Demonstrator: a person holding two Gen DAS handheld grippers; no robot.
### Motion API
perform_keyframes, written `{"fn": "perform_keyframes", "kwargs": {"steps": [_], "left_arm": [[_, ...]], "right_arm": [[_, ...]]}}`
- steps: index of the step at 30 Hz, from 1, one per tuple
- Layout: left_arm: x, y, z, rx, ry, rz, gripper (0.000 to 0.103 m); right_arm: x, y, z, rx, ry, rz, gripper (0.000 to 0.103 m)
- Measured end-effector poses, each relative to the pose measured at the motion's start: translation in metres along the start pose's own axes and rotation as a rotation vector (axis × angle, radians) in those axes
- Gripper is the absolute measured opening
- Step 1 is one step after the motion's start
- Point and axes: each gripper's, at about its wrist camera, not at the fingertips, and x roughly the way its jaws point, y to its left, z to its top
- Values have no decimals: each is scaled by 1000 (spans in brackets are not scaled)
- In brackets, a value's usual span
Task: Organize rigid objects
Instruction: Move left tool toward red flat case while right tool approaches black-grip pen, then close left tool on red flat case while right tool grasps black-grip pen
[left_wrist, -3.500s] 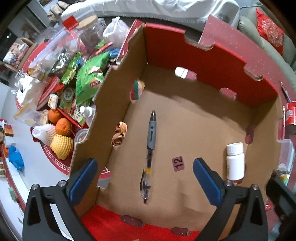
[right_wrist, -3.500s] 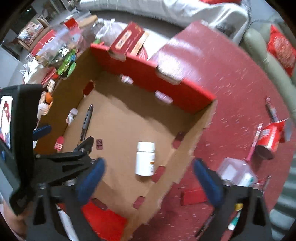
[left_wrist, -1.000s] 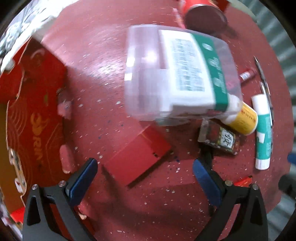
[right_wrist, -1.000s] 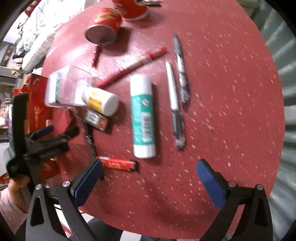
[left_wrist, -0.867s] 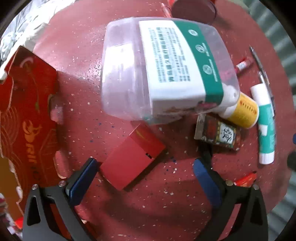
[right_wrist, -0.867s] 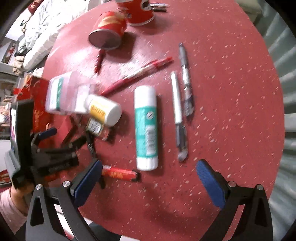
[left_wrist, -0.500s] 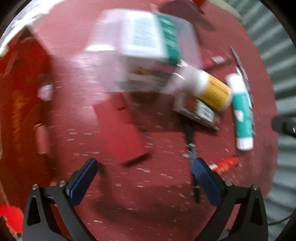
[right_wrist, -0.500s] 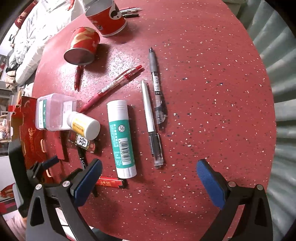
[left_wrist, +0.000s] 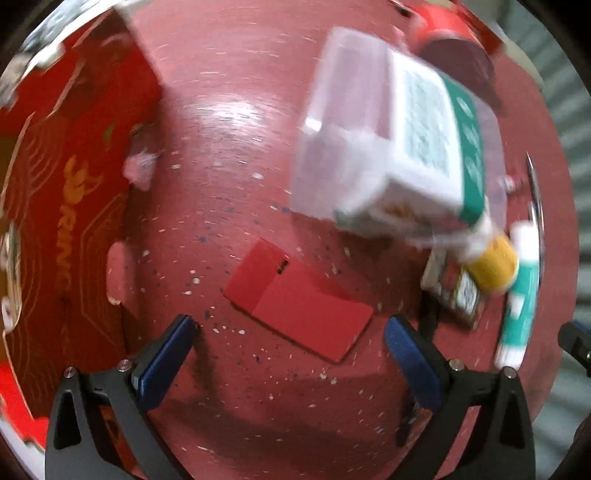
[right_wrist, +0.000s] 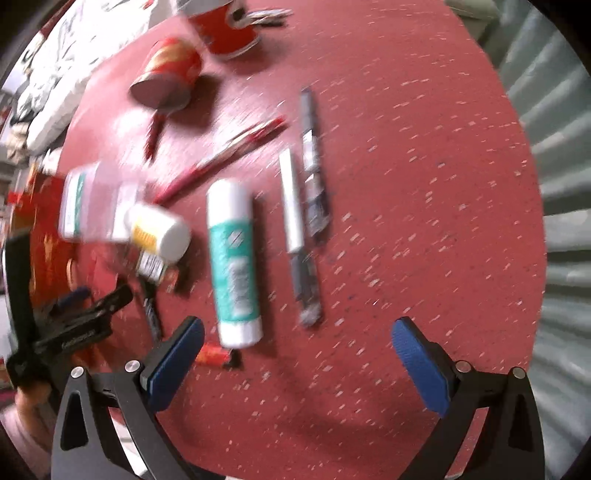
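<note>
Glue stick (right_wrist: 233, 262), one, lies on the red desk (right_wrist: 406, 155) left of two pens (right_wrist: 295, 206) lying side by side. One clear bottle (right_wrist: 110, 210) lies far left, two red cans (right_wrist: 166, 74) farther off. One flat red box (left_wrist: 295, 299) lies between the left gripper (left_wrist: 288, 354) fingers, untouched. Right gripper (right_wrist: 295, 354): fingers wide apart, empty.

The left gripper (left_wrist: 288, 354) hangs with its blue-padded fingers (left_wrist: 164, 360) spread wide over the red speckled desk (left_wrist: 229, 147). A flat red card (left_wrist: 299, 299) lies just ahead, between them. Beyond the right finger sit a blurred clear plastic bottle (left_wrist: 391, 147) and a green-and-white glue stick (left_wrist: 519, 295); a red box wall (left_wrist: 62, 206) stands outside the left finger.
</note>
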Motion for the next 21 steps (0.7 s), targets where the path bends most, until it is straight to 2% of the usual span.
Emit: {"fn": "perform_keyframes", "kwargs": {"steps": [3,8,11,15,21], "left_arm": [[-3,4,1,-110,-13,22,103],[5,28,7,-253,16,36,103],[4,34,4,-259,11,56,103],[-3,30,8,-246,6,127,103],[0,51,10,-308,27,115,103]], "right_arm": [[-4,-13,23,36,-32,-23,102],[-2,-33,66,78,-70,-106,102],[5,-38,84,84,-80,-130,102],[21,-34,98,33,-65,-188,102],[48,-20,106,-21,-10,-177,102]]}}
